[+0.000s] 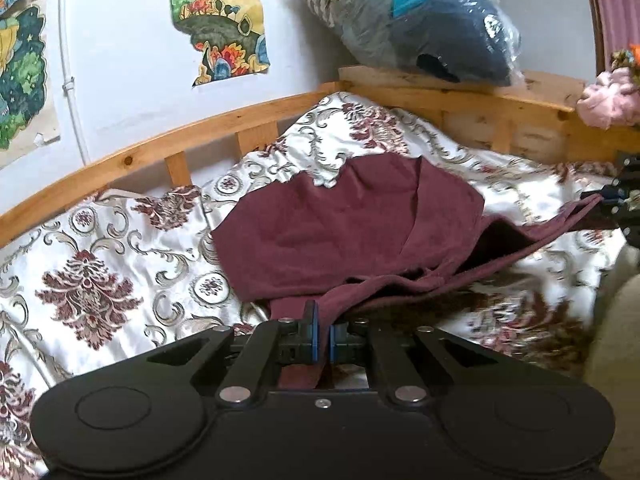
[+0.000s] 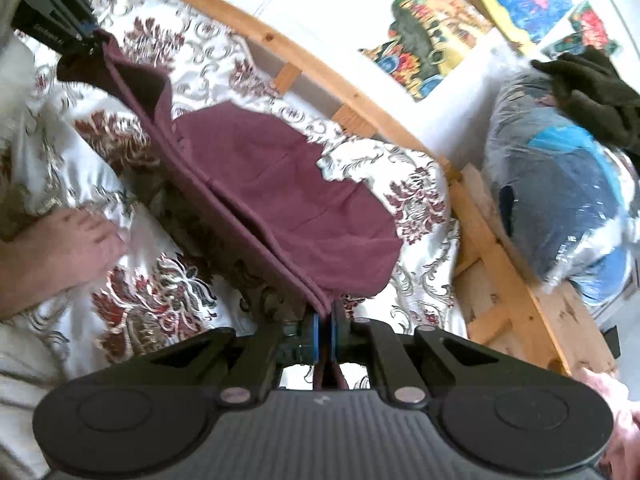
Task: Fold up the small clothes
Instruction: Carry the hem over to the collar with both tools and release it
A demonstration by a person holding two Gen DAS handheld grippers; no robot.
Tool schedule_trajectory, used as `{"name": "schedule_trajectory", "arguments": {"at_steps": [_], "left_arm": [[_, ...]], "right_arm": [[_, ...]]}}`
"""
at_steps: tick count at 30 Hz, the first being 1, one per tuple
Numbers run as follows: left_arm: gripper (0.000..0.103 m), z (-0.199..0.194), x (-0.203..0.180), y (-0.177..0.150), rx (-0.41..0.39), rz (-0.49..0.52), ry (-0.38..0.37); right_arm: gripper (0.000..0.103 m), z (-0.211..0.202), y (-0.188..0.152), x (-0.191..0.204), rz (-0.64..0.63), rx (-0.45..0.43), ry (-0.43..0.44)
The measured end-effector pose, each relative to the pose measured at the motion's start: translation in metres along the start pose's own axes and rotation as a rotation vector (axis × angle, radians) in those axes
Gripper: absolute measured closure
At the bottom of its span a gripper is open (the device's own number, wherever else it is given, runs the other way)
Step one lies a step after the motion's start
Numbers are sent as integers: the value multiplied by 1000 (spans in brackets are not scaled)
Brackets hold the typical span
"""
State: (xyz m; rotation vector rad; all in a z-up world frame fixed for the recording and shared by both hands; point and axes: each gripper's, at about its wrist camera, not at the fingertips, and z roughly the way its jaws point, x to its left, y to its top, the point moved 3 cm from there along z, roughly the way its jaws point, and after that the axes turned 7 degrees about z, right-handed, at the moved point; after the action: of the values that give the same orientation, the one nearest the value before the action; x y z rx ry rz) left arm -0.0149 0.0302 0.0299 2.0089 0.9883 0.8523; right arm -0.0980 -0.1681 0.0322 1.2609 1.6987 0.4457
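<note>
A maroon garment lies partly on the patterned bedspread, and its near edge is lifted and stretched between both grippers. My left gripper is shut on one corner of that edge, with cloth hanging down behind the pads. At the right edge of the left wrist view, the right gripper holds the other end. In the right wrist view the right gripper is shut on the hem of the garment. The left gripper grips the far corner at top left.
A wooden bed frame runs along the white wall, which has colourful posters. A clear plastic bag of clothes rests on the frame corner, with a dark green garment on top. Pink cloth sits at the right. A person's bare foot rests on the bedspread.
</note>
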Motion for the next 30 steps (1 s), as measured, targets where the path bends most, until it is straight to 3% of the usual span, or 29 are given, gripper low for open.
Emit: {"name": "schedule_trajectory", "arguments": {"at_steps": [6,12,16,21,26,30], "left_arm": [[98,0,12,25,10,-85,-34],[98,37,24,71,13,-33,25],[97,82,33,104,62,16,84],[97,158,55,132,164,-10,151],[97,238,78,137,253,-50,186],[96,277,86,126,312,-67,193]], "right_arm": [[96,-7,12,-5,13,-34,-34],[96,29,36,-25,56,-91,-98],[96,74,58,-45,90,-116,-123],[96,140,82,-60,100,-122,-144],[96,207,94,-58,53,-96,-174],[96,251,98,-61,91,-68,-158]]}}
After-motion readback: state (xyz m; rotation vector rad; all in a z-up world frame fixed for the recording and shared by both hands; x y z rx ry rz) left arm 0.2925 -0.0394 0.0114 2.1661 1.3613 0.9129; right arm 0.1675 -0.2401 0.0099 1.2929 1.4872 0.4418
